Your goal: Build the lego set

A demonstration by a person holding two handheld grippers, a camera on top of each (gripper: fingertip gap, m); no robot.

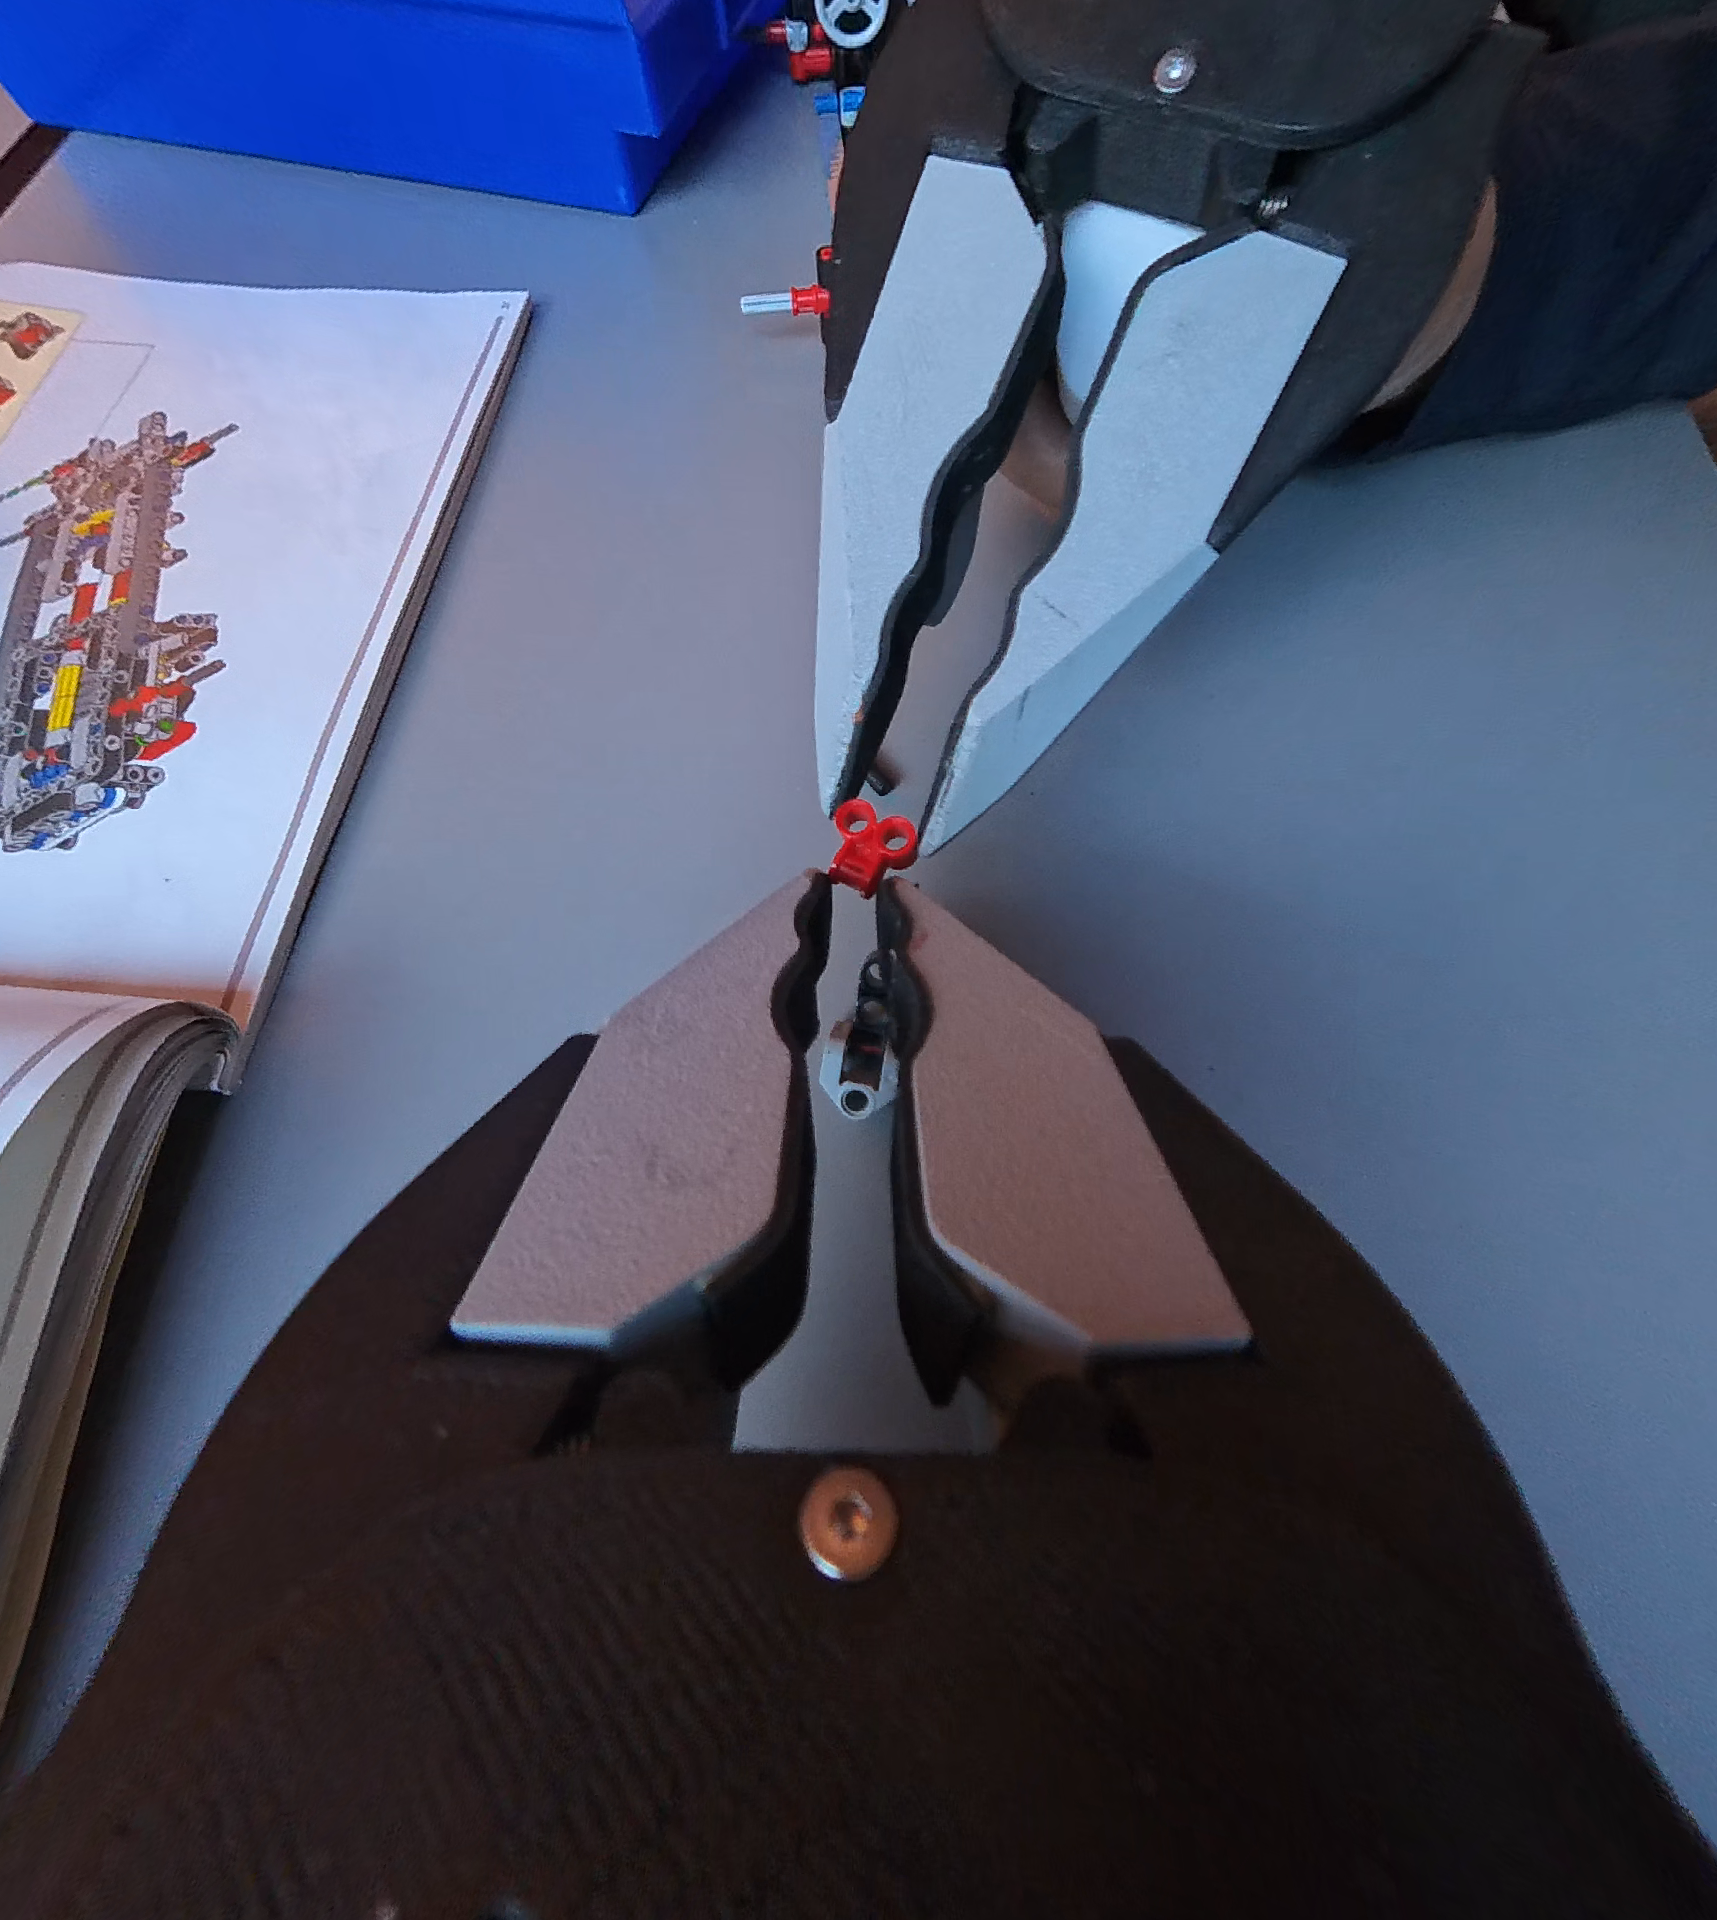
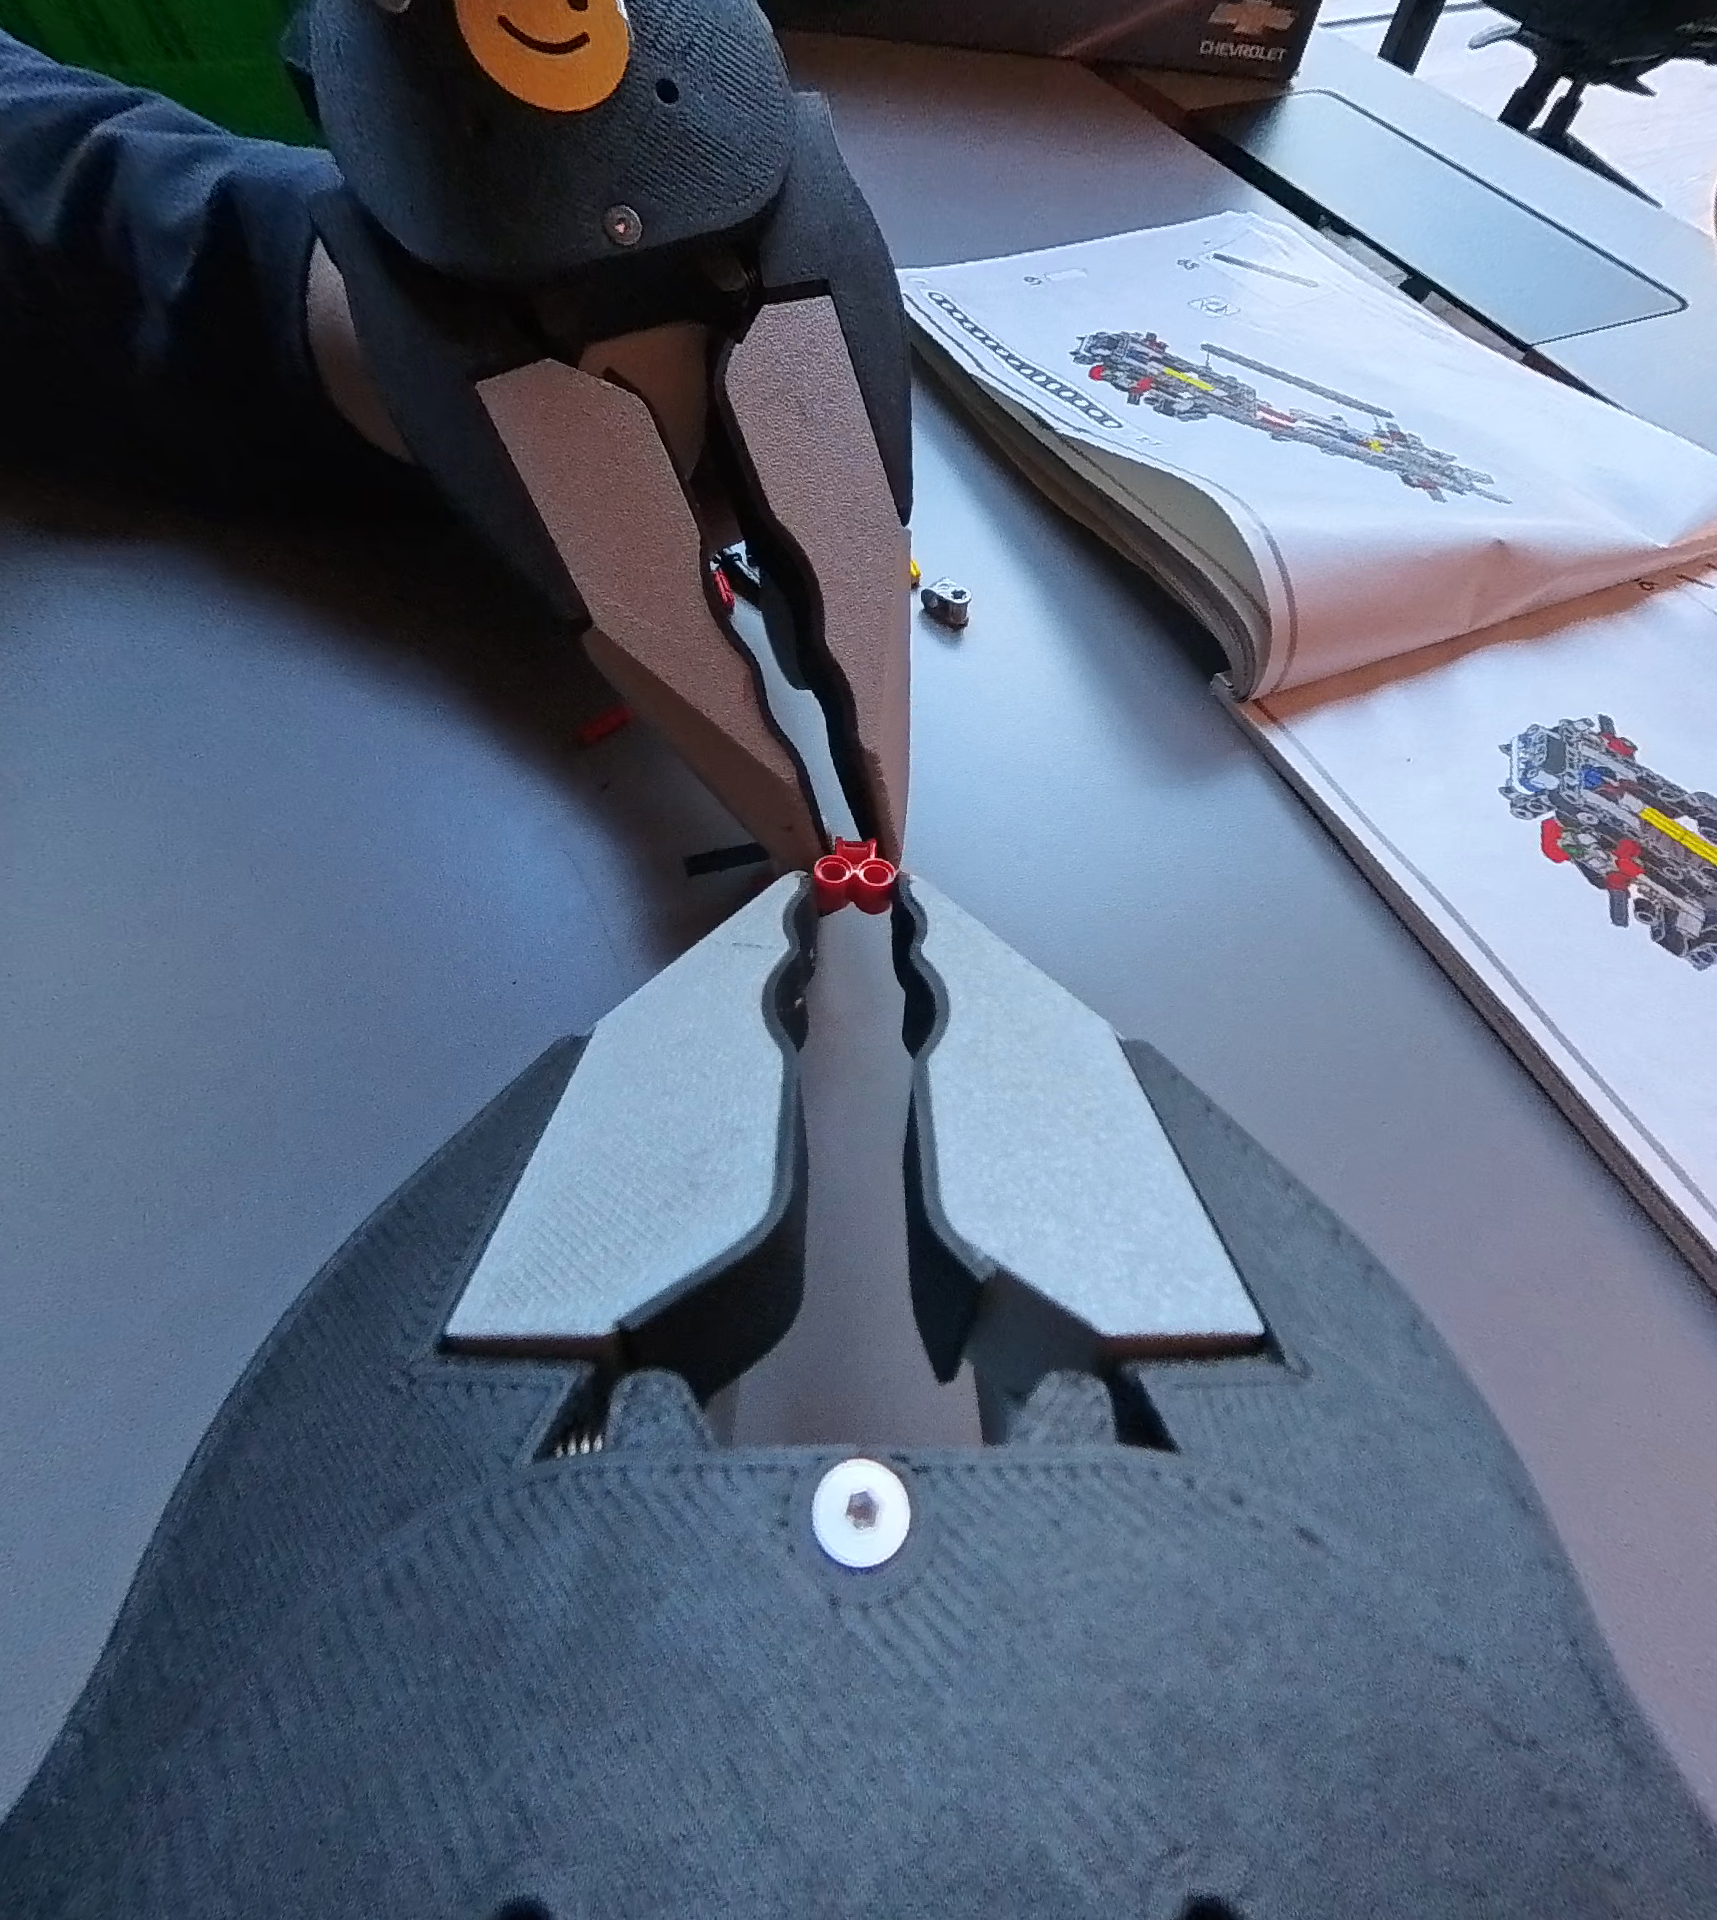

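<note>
Red connector piece (image 1: pixel 870 847) with two round holes sits dead centre, held above the grey surface (image 1: pixel 1353 935) between two grippers meeting tip to tip. Left gripper (image 1: pixel 856 883) pinches its single end, jaws narrow, pads tight on it. Right gripper (image 2: pixel 856 896) comes in from twelve o'clock in the left wrist view, jaws narrow too, pads pressed on the two-hole end. Below the left fingers, a small grey and black piece (image 1: pixel 859 1075) lies on the surface. At nine o'clock, an open instruction booklet (image 1: pixel 210 623); at eleven, a blue bin (image 1: pixel 366 83); near twelve, a red pin (image 1: pixel 792 303).
</note>
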